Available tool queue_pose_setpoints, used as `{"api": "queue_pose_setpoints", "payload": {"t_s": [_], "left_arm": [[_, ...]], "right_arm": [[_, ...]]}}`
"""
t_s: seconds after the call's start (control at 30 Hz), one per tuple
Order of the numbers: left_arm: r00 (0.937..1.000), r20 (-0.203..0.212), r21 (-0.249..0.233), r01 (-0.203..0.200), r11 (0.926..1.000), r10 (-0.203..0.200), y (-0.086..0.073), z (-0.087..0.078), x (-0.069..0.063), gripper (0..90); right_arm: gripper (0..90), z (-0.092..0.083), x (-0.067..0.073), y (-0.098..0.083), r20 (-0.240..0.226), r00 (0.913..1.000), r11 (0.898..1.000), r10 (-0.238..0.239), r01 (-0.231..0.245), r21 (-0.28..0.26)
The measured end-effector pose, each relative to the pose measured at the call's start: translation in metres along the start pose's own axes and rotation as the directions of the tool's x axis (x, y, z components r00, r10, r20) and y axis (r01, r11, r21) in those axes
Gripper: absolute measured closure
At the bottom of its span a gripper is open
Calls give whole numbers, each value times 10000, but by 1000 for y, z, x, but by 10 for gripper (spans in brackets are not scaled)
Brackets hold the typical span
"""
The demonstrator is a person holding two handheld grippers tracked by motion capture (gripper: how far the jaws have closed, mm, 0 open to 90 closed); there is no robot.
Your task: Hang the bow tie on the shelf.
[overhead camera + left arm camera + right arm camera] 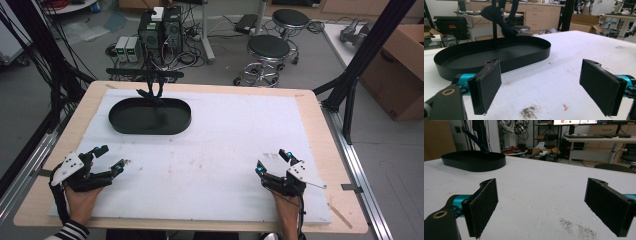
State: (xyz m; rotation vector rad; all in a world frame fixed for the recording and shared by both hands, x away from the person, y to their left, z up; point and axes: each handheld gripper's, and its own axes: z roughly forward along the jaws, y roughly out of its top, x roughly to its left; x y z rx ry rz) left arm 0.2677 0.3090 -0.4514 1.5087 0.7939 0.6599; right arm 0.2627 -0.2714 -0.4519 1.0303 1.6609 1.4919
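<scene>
- The left gripper is held at 7 o'clock, jaws spread, empty.
- The right gripper is held at 5 o'clock, jaws spread, empty.
- The tray is seen at 11 o'clock on the mat.

In the high view the person's hands are running off the bottom edge, leaving a striped sleeve cut short. A dark thing is hanging over the far rim of the tray, too small to tell what it is. In the left gripper view it is looking blurred, its top cut off by the upper edge.
</scene>
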Motion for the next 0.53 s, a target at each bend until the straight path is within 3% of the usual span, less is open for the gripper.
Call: {"api": "queue_pose_setpoints", "payload": {"t_s": [0.33,0.53], "left_arm": [[10000,-46,-107,66,9999,-67,-1,-1,0,184],[9999,-23,-57,-106,9999,106,-1,-1,-1,188]], "right_arm": [[105,0,-1,0,-27,10000,10000,84,-85,-22],[105,0,-1,0,-55,10000,10000,8,-8,-47]]}}
